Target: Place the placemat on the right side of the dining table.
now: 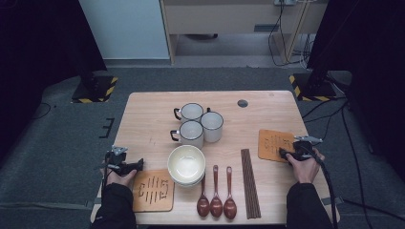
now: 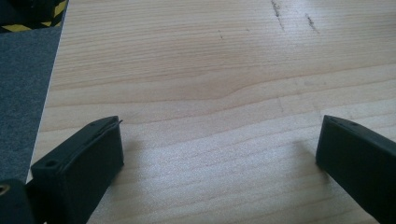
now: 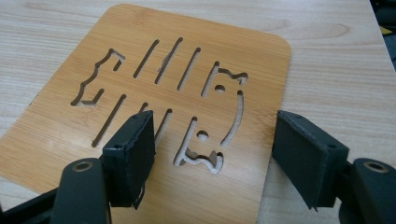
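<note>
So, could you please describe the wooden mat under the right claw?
The wooden mat is a thin, light-brown board with rounded corners and cut-out slots forming a pattern. It lies flat near the right edge of the table. The right claw hovers open over its near edge, one jaw above the board, the other past its edge.

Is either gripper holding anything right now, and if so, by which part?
Nothing is held. The right gripper stands open over the near edge of the cut-out bamboo trivet, without clamping it. The left gripper is open over the bare light wooden table.
</note>
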Available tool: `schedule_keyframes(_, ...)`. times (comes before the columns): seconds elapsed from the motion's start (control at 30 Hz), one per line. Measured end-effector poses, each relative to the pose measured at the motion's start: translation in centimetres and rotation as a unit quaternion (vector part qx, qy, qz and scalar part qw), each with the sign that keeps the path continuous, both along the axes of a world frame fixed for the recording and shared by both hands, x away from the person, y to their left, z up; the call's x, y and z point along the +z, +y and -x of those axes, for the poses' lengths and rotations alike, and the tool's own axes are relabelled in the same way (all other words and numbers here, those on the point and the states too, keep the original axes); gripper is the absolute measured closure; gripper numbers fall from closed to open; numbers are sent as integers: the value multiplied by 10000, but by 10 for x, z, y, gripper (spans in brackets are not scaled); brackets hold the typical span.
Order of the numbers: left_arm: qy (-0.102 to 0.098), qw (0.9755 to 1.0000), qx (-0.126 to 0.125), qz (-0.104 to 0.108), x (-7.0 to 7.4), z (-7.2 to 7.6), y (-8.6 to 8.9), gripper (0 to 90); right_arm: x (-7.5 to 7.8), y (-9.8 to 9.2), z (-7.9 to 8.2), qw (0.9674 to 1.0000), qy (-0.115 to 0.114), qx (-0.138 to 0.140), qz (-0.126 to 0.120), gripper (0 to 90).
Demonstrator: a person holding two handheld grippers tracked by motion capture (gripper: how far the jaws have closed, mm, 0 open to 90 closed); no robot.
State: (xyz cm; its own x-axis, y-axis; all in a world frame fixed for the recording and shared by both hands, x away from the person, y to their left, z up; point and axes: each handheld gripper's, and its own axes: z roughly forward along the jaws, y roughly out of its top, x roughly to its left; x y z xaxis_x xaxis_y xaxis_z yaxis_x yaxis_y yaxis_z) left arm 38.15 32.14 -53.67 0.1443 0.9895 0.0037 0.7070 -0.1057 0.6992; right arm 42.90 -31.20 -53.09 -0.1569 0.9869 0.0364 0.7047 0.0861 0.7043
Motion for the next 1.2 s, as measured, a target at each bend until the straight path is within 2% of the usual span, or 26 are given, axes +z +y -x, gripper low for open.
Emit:
schedule_keyframes(0.3,-2,10000,-3,4,0,0,0,0,-1,-9,-2,9992,-66,388,-7,304)
schedule_keyframes(0.4,-1,10000,-3,5,0,0,0,0,-3,-12,-2,9986,-174,503,-59,303)
schedule_keyframes(0.73,-1,10000,-13,4,0,0,0,0,-3,-16,-3,9965,-144,818,-60,304)
schedule_keyframes(1.13,0,10000,-13,5,0,0,0,0,-3,-17,-4,9961,-149,869,-59,304)
schedule_keyframes(1.2,-1,10000,-13,4,0,0,0,0,-3,-16,-3,9966,-196,795,-51,297)
